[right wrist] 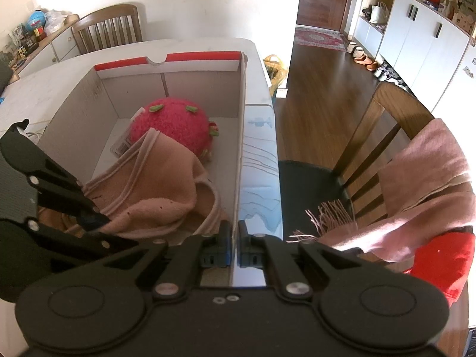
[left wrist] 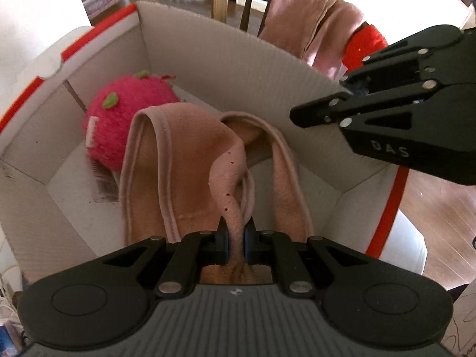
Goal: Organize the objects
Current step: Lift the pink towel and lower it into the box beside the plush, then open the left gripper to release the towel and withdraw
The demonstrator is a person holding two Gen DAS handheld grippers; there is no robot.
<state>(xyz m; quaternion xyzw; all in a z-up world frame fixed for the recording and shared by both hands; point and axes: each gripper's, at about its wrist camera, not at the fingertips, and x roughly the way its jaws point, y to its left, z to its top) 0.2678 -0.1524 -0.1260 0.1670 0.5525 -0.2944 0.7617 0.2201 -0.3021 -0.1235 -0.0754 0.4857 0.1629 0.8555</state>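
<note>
The left tongs [left wrist: 236,235] pinch a fold of the pink garment [left wrist: 184,160], which hangs inside the cardboard box [left wrist: 238,68], just near of the pink plush fruit [left wrist: 128,113]. The right tongs [right wrist: 235,238] are pressed together on the box's right wall, steadying it.

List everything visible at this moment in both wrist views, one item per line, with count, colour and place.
cardboard box: 1, white with red rim, on the table
plush toy: 1, pink with green bits, inside the box at the far end
pink garment: 1, pale pink, draped inside the box
table: 1, white, under the box
scarf: 1, pink with fringe, over the near chair's back
red cloth: 1, red, below the scarf
chairs: 2, brown wood, beside the table
shoes: several, on the floor by white cupboards
left gripper: shut on the pink garment
right gripper: shut on the box wall
</note>
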